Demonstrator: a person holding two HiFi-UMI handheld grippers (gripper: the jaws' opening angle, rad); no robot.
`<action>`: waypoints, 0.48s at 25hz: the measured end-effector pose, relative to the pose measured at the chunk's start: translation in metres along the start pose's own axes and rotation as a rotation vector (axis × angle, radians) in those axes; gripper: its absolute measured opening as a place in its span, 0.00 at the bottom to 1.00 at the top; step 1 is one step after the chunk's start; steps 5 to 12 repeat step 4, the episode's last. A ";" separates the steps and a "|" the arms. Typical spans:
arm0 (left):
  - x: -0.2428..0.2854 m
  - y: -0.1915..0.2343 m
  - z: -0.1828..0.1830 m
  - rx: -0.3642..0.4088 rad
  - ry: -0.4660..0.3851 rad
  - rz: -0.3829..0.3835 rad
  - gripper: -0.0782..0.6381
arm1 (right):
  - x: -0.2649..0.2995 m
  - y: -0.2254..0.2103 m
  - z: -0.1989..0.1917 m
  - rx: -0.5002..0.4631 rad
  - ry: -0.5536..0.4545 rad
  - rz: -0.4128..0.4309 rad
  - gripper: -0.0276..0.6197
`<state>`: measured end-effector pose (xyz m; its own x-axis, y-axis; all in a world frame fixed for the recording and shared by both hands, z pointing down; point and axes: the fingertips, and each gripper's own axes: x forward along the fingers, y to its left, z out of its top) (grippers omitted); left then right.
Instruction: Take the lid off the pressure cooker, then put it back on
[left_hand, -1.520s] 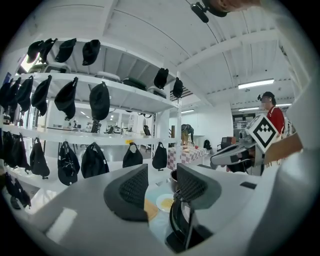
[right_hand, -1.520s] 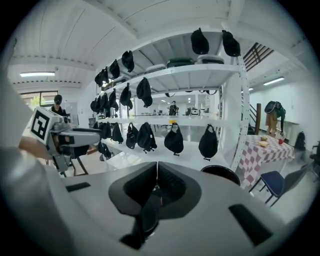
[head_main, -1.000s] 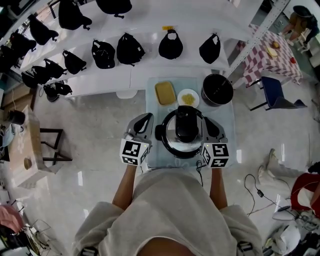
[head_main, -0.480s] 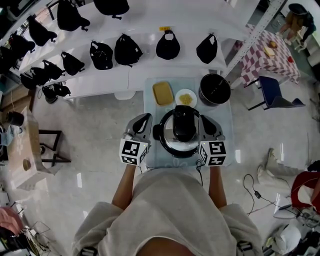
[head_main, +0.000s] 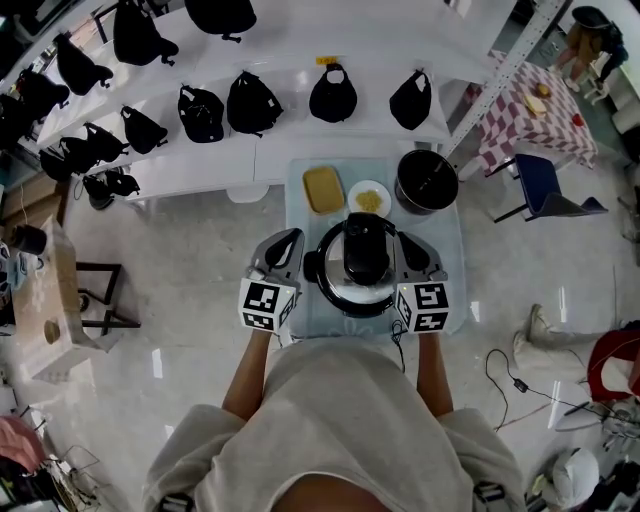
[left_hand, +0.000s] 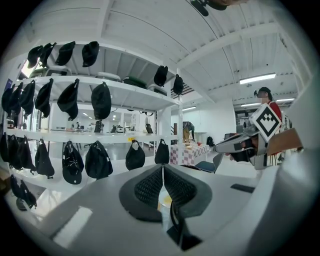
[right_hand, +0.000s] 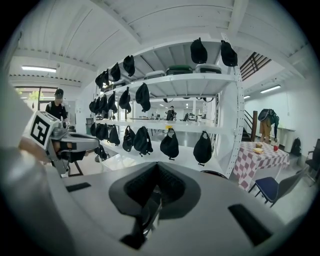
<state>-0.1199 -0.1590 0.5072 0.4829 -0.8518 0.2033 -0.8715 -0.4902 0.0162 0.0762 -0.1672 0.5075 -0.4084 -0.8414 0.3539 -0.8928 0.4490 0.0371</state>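
- Left tool (left_hand: 163, 167): jaws drawn together with nothing between them. It hovers just beside the left side of the pressure cooker (head_main: 366, 288).
- Right tool (right_hand: 157, 167): jaws likewise together and empty, close against the cooker's right side.
- The cooker stands between both tools at the near end of the surface (head_main: 452, 290), its lid (head_main: 367, 252) on.
- Beyond it sit a yellow tray (head_main: 326, 187), a small bowl (head_main: 370, 197) and a black pot (head_main: 427, 180).
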 end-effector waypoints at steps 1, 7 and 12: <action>0.000 0.000 0.000 0.000 0.000 0.000 0.13 | 0.001 0.000 0.000 -0.002 0.001 0.001 0.04; 0.001 0.002 0.000 0.000 0.004 0.001 0.13 | 0.002 0.001 0.001 -0.008 0.004 0.002 0.04; 0.001 0.002 0.000 0.000 0.004 0.001 0.13 | 0.002 0.001 0.001 -0.008 0.004 0.002 0.04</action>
